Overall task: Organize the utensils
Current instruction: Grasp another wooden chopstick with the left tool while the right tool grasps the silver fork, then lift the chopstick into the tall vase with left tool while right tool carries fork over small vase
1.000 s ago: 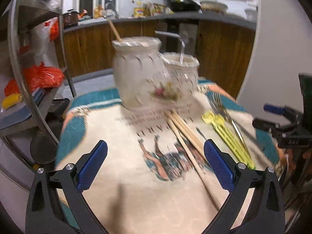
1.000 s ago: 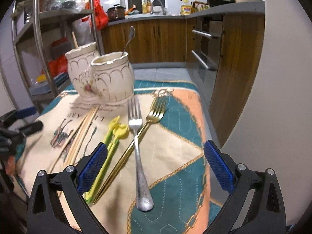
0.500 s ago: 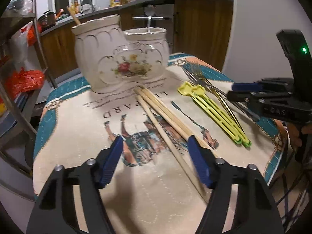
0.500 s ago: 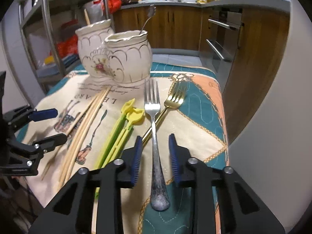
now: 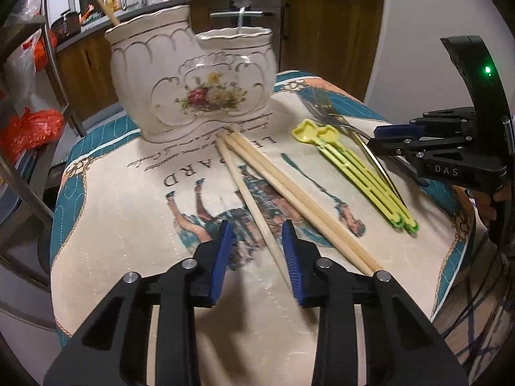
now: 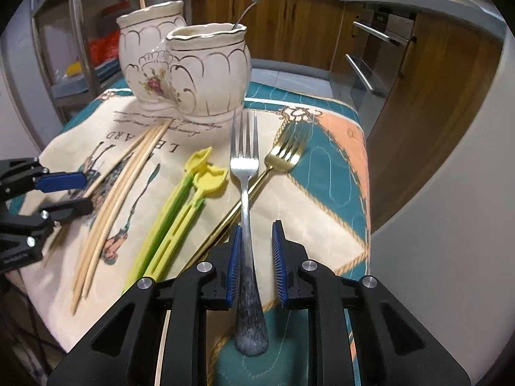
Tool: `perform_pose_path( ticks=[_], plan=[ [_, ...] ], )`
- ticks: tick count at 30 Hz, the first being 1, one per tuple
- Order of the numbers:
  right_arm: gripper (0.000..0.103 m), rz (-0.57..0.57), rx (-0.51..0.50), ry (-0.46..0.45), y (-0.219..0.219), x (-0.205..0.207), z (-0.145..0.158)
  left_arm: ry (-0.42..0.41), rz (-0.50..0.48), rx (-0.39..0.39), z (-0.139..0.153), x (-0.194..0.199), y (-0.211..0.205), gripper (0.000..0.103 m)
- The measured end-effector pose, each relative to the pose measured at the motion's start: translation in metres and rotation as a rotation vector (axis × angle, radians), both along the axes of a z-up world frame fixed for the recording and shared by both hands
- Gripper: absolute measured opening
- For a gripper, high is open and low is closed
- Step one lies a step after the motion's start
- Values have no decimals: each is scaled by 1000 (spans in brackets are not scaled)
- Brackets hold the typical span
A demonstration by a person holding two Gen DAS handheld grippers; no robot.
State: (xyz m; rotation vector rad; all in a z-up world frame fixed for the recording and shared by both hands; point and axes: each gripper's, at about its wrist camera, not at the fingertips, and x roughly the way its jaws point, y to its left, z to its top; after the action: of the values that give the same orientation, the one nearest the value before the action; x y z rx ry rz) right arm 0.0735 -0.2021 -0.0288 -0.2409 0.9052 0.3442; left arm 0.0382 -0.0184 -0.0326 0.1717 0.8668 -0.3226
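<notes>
Both tools have dropped closer and their jaws have just been closing. Low centre, the right tool point(image 6: 256, 251) straddles the silver fork point(image 6: 245, 193), pads apart, not yet pressing; the left tool point(image 5: 257, 251) likewise brackets 1 wooden chopstick point(image 5: 254, 206). Stiff, slick metal: grip mid-handle. Light chopstick may roll. Farther up stands the fragile ceramic holder point(image 6: 206, 74).
</notes>
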Motion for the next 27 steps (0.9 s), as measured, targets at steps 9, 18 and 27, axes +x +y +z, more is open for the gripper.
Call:
perform_pose_path(
  ticks=[9,18,27],
  plan=[
    [18,34,39,4,-6,22,-3,46,21,-9,1,13,19,29],
    [7,45,66,-42,-5,12,-3,-3,46,14,-1,11,25,5],
    [7,28,143,-90,-19,-1,12,-23,37,-34,10,2,39,5]
  ],
)
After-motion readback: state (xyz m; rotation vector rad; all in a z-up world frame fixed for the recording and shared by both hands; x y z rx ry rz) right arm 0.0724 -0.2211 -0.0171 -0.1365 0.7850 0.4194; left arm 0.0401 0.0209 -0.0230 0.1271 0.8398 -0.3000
